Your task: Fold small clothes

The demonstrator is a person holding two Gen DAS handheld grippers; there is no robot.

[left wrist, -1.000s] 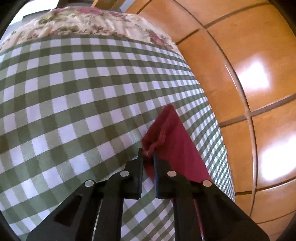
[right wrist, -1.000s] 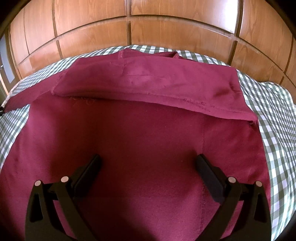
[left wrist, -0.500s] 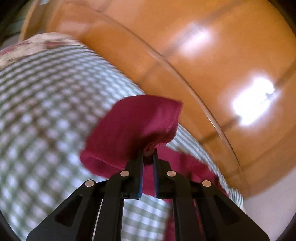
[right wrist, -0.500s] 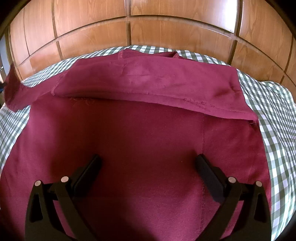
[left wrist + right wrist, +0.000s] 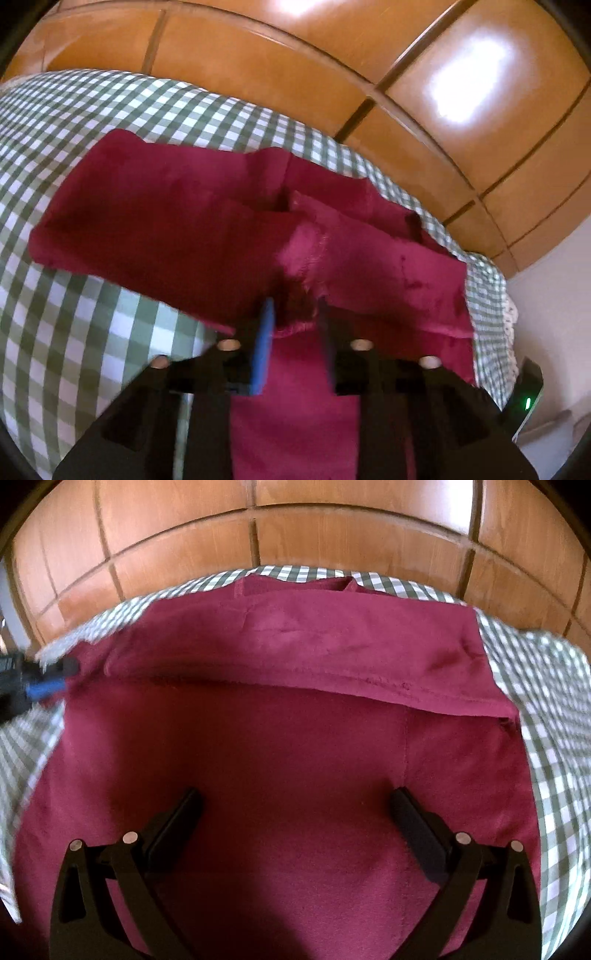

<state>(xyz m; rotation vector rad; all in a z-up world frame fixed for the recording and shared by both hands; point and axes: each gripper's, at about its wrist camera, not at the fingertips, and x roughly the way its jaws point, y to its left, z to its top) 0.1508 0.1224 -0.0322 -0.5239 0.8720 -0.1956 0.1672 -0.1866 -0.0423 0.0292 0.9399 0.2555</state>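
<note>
Garment (image 5: 280, 760), maroon, spread flat on checked cloth (image 5: 74, 332); far part already folded over toward near side, raw hem (image 5: 332, 686) running across. Soft, light, limp; likely to sag and drag when lifted, so best taken at a corner or hem, not mid-panel. Left gripper (image 5: 293, 314) at left side, jaws opening, bunched sleeve edge (image 5: 295, 295) between them, pads no longer pressing. Right gripper (image 5: 295, 812) spread wide, hovering over middle panel, holding nothing. Wood panelling (image 5: 332, 539) close behind far edge; little room there. Open checked cloth left and right for sliding.
</note>
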